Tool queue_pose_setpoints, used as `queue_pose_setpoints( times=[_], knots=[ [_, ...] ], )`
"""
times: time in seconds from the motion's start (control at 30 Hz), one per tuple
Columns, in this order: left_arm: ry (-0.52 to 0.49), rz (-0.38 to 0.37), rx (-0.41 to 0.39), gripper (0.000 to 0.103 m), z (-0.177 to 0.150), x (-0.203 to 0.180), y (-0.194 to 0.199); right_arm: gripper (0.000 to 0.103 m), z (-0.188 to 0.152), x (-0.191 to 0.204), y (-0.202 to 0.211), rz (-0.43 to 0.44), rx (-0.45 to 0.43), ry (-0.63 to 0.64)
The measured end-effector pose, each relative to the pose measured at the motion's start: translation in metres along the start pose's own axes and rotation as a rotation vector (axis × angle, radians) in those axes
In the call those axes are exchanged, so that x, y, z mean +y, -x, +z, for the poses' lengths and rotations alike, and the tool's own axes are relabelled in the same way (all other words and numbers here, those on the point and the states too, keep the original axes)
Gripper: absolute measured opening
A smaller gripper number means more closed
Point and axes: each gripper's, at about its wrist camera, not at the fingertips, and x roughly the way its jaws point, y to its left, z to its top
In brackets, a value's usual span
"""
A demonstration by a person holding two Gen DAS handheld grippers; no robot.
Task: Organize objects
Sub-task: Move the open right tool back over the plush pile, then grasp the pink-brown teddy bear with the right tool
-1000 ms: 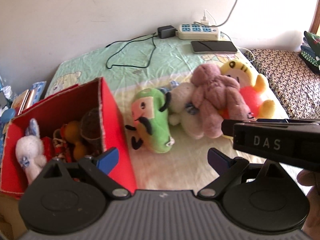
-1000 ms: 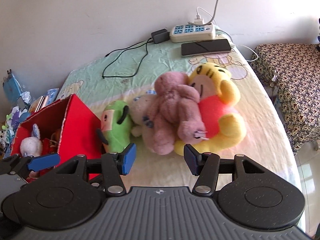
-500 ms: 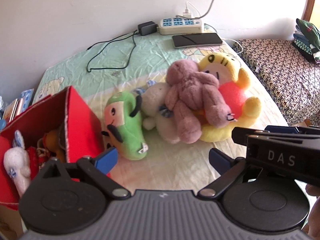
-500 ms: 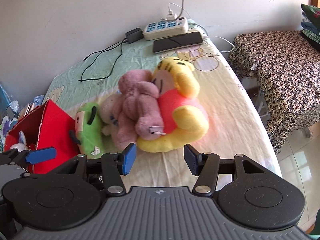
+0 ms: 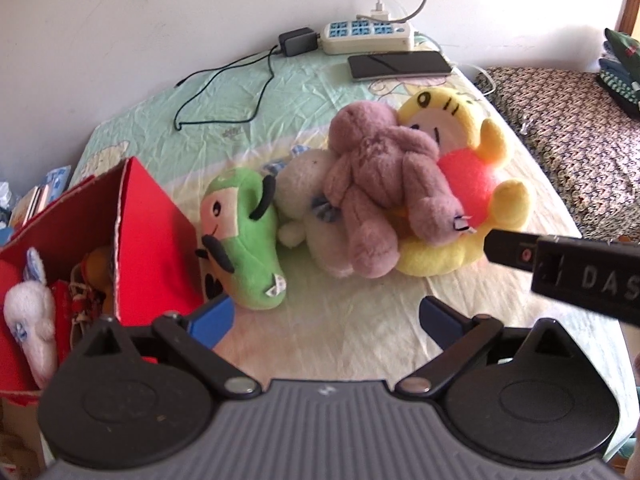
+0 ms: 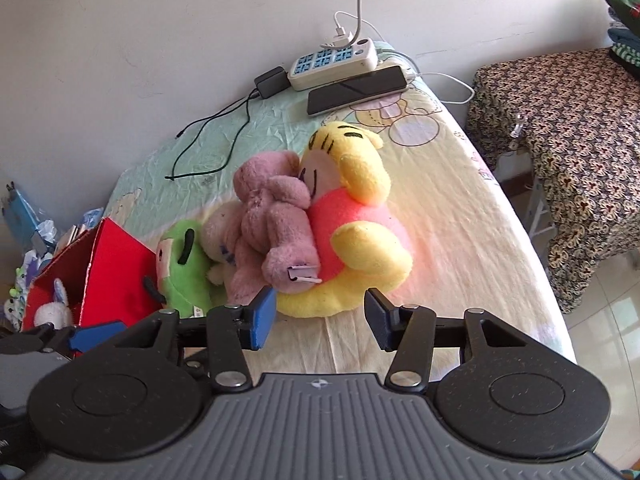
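Observation:
Several plush toys lie in a heap on the bed: a green one [image 5: 244, 248] [image 6: 184, 276], a cream one [image 5: 312, 208], a mauve bear [image 5: 380, 184] [image 6: 272, 216] on top, and a yellow one with a red belly [image 5: 460, 160] [image 6: 352, 220]. A red box [image 5: 152, 240] [image 6: 116, 272] at the left holds a white plush [image 5: 30, 320] and other small toys. My left gripper [image 5: 326, 320] is open and empty, near the green plush and the box. My right gripper [image 6: 320, 316] is open and empty, just in front of the yellow plush.
A power strip [image 5: 368, 36] [image 6: 332, 64], a phone [image 5: 400, 65] [image 6: 356, 90], a charger [image 5: 296, 42] and a black cable [image 5: 224, 92] lie at the bed's far end by the wall. A patterned seat [image 6: 568, 128] stands to the right across a gap.
Both grippers have shifted to the right along the bed. The right gripper now faces the yellow plush closely. The toys and the box have not moved.

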Motion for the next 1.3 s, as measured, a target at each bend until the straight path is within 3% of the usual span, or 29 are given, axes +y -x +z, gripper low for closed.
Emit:
queue_pose_setpoints(
  times=[0.37,0.67,0.97,1.13,1.3],
  knots=[
    [-0.036,-0.005,0.031,0.102,-0.008,-0.003,-0.008,0.042,-0.001,0.002,-0.003,0.041,-0.001,-0.011],
    [-0.046,-0.033,0.045,0.103,-0.010,0.000,-0.013,0.042,-0.011,0.004,-0.003,0.019,0.004,-0.007],
    [0.018,-0.159,0.072,0.102,-0.010,0.018,-0.023,0.042,-0.007,0.000,0.002,0.042,-0.037,-0.026],
    [0.024,-0.213,0.009,0.101,-0.002,0.028,-0.019,0.042,0.007,0.002,0.000,0.088,-0.076,-0.020],
    [0.067,-0.355,-0.036,0.099,0.014,0.039,-0.023,0.042,0.022,0.006,-0.014,0.134,-0.083,0.003]
  ],
)
